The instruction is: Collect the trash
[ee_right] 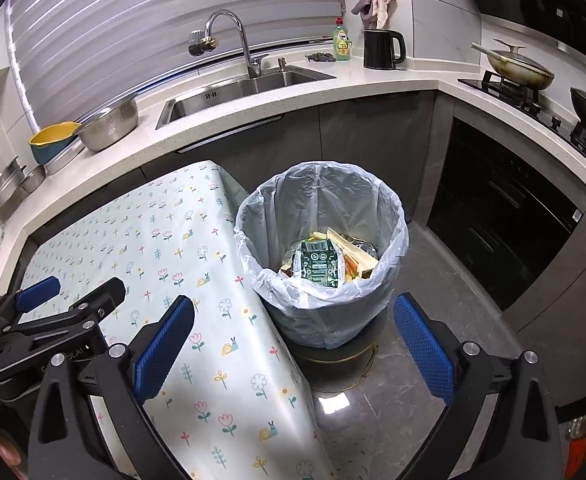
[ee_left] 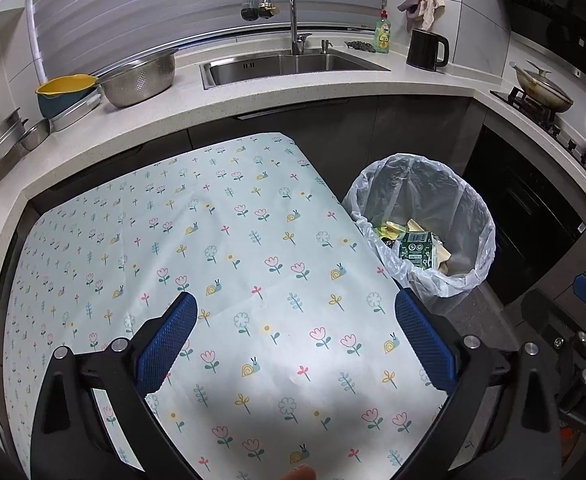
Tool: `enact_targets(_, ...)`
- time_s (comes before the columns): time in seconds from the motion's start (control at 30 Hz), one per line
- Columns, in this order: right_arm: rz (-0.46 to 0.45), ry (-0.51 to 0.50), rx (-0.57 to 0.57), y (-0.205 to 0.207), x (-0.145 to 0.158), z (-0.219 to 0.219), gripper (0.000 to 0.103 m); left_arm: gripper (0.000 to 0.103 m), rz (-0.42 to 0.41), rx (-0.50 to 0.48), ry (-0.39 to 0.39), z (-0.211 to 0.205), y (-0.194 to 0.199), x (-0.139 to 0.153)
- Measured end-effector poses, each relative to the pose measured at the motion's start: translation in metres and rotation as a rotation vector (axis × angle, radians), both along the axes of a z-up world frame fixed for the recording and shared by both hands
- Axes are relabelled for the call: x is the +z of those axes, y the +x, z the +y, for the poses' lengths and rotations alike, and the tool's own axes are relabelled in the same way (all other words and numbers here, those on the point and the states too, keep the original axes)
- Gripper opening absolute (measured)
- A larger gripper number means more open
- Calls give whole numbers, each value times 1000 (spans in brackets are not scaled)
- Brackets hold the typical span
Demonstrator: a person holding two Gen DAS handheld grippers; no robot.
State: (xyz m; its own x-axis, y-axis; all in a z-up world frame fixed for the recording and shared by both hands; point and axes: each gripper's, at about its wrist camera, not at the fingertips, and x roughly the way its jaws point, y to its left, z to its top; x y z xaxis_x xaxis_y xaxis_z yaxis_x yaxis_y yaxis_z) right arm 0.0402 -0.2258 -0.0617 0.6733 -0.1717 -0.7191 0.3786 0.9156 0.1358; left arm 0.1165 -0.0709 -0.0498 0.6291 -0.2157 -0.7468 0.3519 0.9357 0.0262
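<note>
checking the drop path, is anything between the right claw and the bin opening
Nothing visible. The right claw is open and empty, and the bin stands just ahead of it beside the table edge. Its mouth is uncovered, with trash already lying inside.

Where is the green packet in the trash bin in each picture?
Left wrist view: the green packet lies inside the lined trash bin, right of centre, just past the right edge of the flowered tablecloth.
Right wrist view: the green packet sits near the middle of the picture, on top of the trash in the bin.
Shared landmark: the black kettle on the counter.
</note>
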Motion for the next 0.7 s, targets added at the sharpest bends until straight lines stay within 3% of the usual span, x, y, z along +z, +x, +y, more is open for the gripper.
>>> enact_targets(0.7, 31, -35, 14, -4, -9, -2, 96, 95, 12, 13, 26, -15, -7, -10)
